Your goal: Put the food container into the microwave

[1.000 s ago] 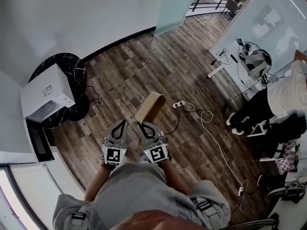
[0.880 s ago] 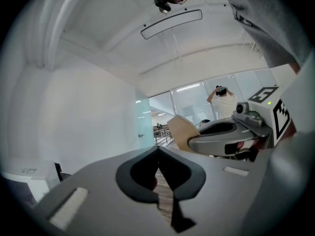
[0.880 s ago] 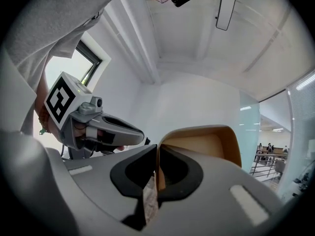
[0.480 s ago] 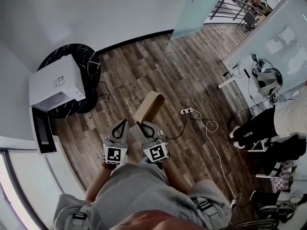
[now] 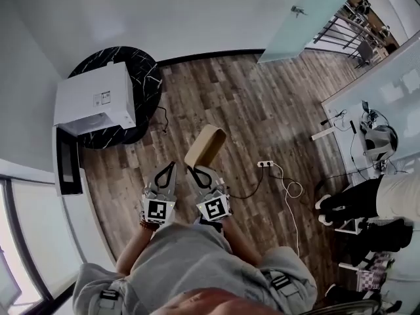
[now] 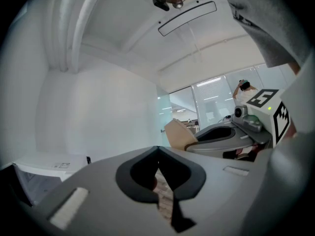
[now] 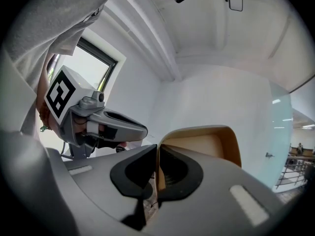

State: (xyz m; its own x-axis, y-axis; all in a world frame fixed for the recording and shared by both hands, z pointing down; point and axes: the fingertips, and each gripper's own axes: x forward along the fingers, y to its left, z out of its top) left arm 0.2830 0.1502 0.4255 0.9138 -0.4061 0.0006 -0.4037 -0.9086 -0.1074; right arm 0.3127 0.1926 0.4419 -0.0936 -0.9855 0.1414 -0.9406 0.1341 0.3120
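The food container [image 5: 206, 146] is a tan, open paper box held out over the wood floor. My right gripper [image 5: 195, 172] is shut on its near wall; in the right gripper view the jaws pinch the container's [image 7: 202, 144] rim. My left gripper [image 5: 168, 167] is beside it on the left, shut and holding nothing, its jaws together in the left gripper view [image 6: 157, 154]. The white microwave [image 5: 95, 104] stands on a round black table [image 5: 149, 77] at the upper left. Its dark door [image 5: 66, 169] hangs open towards me.
A power strip [image 5: 266, 165] with a white cable [image 5: 292, 195] lies on the floor to the right. A person in dark trousers [image 5: 354, 202] is at the right edge beside a white desk [image 5: 328, 133]. A glass door [image 5: 295, 25] stands at the back and a window frame [image 5: 26, 241] at the left.
The view has swung towards the microwave, which now sits nearer the middle and looks larger. Both grippers and the container keep the same pose in front of me.
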